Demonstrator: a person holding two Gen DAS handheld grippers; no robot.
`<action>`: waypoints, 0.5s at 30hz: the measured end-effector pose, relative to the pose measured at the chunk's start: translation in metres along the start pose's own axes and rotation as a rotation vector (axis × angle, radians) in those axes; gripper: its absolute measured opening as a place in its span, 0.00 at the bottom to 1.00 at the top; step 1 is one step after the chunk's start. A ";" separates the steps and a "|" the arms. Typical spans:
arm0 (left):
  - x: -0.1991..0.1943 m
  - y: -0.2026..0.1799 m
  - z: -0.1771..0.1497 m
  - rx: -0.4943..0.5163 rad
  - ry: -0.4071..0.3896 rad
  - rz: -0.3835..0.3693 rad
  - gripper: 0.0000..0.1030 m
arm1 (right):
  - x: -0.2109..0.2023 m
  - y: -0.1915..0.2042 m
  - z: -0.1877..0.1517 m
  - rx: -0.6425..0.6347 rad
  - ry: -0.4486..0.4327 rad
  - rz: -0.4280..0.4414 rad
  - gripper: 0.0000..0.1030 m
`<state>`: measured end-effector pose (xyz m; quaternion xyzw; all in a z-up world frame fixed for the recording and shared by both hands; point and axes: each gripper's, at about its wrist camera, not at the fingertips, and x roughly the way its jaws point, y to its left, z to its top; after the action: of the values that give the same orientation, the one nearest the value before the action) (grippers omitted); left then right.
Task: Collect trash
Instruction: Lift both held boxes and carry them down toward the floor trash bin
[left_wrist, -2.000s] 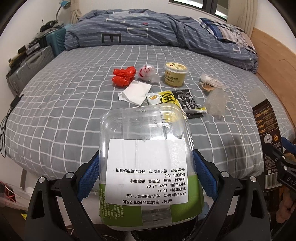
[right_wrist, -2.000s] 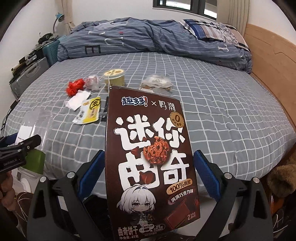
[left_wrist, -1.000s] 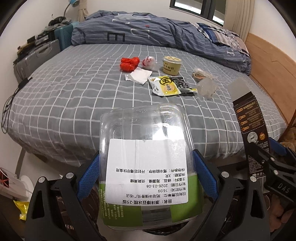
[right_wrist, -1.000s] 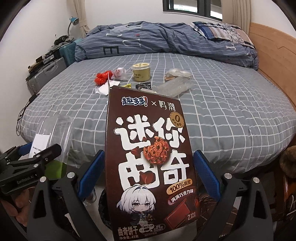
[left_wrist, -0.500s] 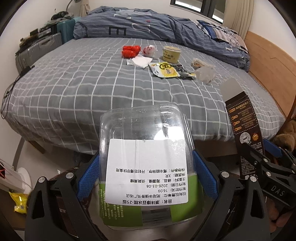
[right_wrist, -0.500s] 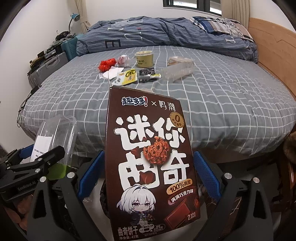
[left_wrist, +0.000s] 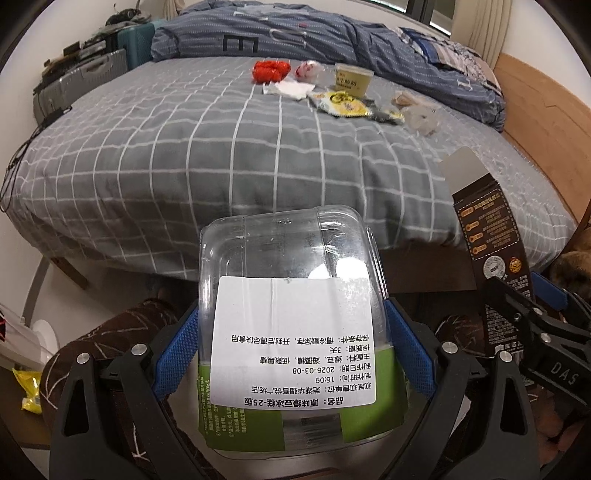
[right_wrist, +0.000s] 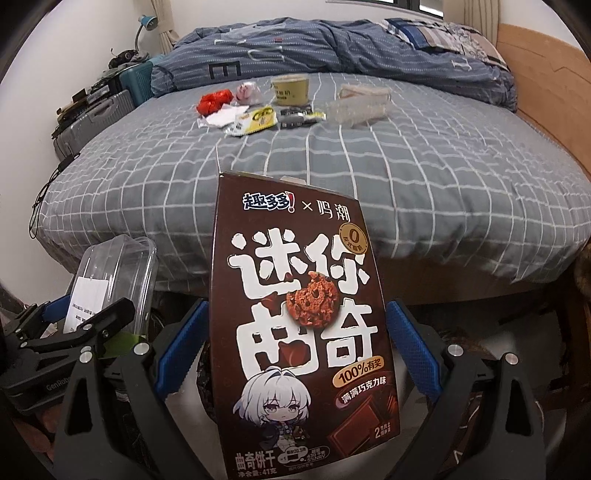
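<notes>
My left gripper is shut on a clear plastic food container with a white label and green band, held off the bed's near edge. It also shows at the left of the right wrist view. My right gripper is shut on a brown cookie box, seen at the right of the left wrist view. More trash lies far back on the bed: a red wrapper, a white tissue, a yellow packet, a yellow cup and a clear bag.
The grey checked bed fills the middle, with a blue duvet at the back. Suitcases stand at the left and a wooden headboard at the right. The floor and a brown patterned cloth lie below the grippers.
Both grippers have drawn back from the bed and dropped lower, each still holding its item. The bed's near edge and the floor below now show.
</notes>
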<state>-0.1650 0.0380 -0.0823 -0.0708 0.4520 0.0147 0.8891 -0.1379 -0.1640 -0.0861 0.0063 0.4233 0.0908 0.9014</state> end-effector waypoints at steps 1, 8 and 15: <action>0.003 0.001 -0.003 0.001 0.004 0.000 0.89 | 0.003 0.000 -0.002 0.001 0.004 0.001 0.88; 0.028 0.009 -0.026 0.004 0.039 0.007 0.89 | 0.026 0.003 -0.020 -0.006 0.038 0.010 0.88; 0.049 0.021 -0.046 -0.010 0.067 0.007 0.89 | 0.054 0.005 -0.037 -0.005 0.083 0.021 0.88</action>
<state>-0.1747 0.0503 -0.1509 -0.0740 0.4817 0.0178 0.8730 -0.1334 -0.1520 -0.1511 0.0048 0.4599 0.1013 0.8822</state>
